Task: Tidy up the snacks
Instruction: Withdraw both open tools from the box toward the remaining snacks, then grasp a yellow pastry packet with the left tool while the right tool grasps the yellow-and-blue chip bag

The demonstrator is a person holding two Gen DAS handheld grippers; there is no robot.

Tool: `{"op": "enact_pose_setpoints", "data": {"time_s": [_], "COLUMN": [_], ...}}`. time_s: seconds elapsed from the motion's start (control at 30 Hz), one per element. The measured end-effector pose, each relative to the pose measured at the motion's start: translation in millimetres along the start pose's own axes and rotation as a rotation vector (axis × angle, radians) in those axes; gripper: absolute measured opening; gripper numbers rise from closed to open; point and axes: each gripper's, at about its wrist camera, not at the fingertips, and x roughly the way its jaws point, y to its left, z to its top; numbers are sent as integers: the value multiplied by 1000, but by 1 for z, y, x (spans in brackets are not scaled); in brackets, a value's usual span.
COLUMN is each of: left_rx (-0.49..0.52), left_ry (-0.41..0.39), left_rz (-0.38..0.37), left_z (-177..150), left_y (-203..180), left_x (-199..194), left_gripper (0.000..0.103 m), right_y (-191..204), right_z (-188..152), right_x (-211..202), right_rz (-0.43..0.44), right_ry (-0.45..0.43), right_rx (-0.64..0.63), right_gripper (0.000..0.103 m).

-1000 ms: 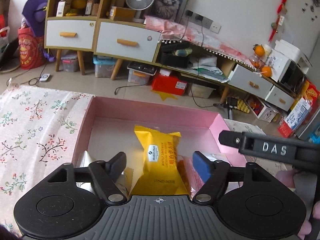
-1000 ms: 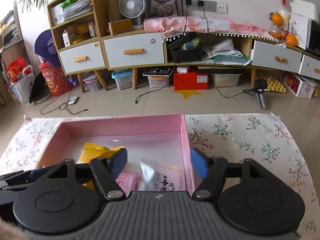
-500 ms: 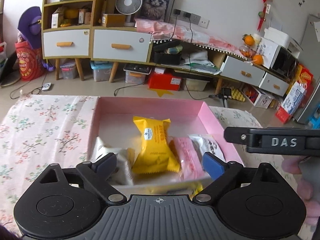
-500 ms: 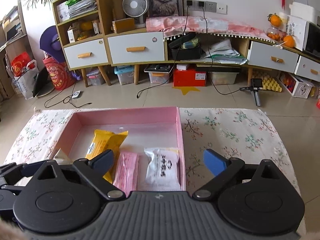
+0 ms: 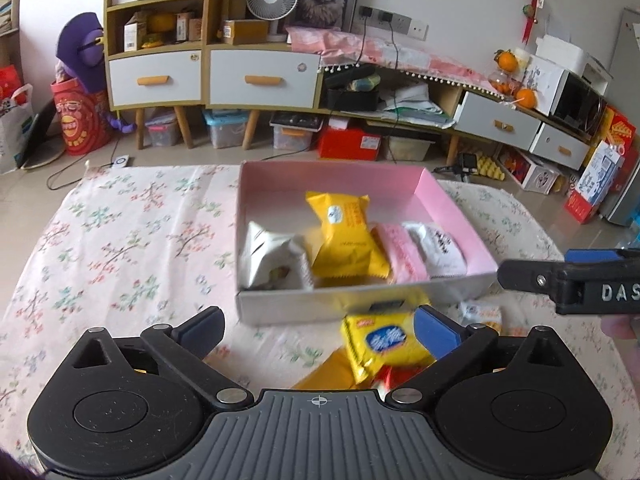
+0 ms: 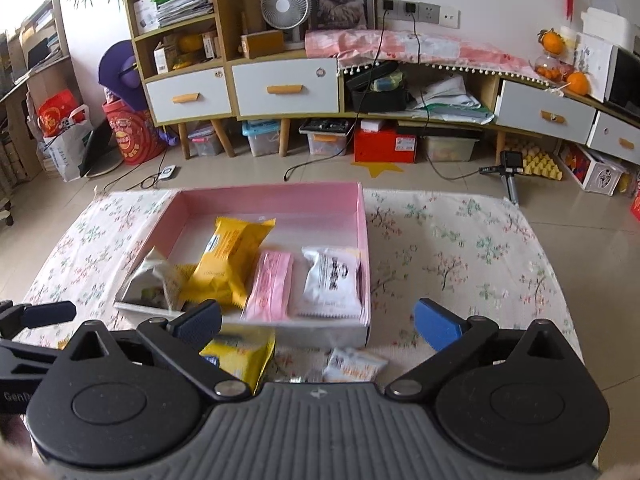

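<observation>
Snacks are being sorted into a pink box [image 6: 362, 216] that is sitting on a floral cloth [image 6: 460, 248], roughly mid-cloth and toward its near edge. Four packets are lined up along the box's near wall: a silver-white packet [image 5: 272, 258] at the left corner, a yellow packet [image 5: 344, 236] leaning up next to it, then a pink packet [image 5: 400, 254], then a white packet [image 5: 440, 248] tucked against the right wall. Outside the box, by the cloth's near edge, more stuff is lying loose: a yellow wrapper with a blue label [image 5: 384, 344] just in front of the box wall, a small white-and-orange packet [image 6: 354, 364] beside it, and something orange and red partly hidden under the left gripper [image 5: 318, 326]. That gripper's jaws are being opened wide right now, nothing pinched between them, though the yellow wrapper is seen just under the right pad. Same deal with the right gripper [image 6: 318, 318]: jaws opening, spread wide, nothing gripped, hovering over the box's near wall. Each gripper's tip is also poking into the other's view from the side.
</observation>
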Motion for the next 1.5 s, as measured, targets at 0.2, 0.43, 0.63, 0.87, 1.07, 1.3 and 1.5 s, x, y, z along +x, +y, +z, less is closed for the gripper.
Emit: {"op": "enact_pose_setpoints", "data": {"time_s": [0.2,0.43,0.63,0.87,1.07,1.3,1.5], "left_rx": [93,40,-118,-318,-414,-404,-362], "left_ry": [40,89,158,192,225,216,209], "left_rz": [17,57,115,77,55,82,98], "left_z": [-19,-27,-32,-33,-37,-35,-34], "left_y": [12,39,71,92,97,97,96], "left_x": [1,3,12,18,29,33,33], "left_gripper": [102,102,102,100,90,75,56], "right_y": [4,9,13,23,28,44,62], "right_z": [-31,-41,-47,-34,-25,-19,-17], "right_x": [8,8,14,17,33,54,64], "right_rz": [27,37,60,117,175,171,186], "right_ry": [109,143,168,164,182,191,216], "right_rx": [-73,-157,-161,-112,12,66,30], "right_gripper": [103,103,103,103,102,96,88]}}
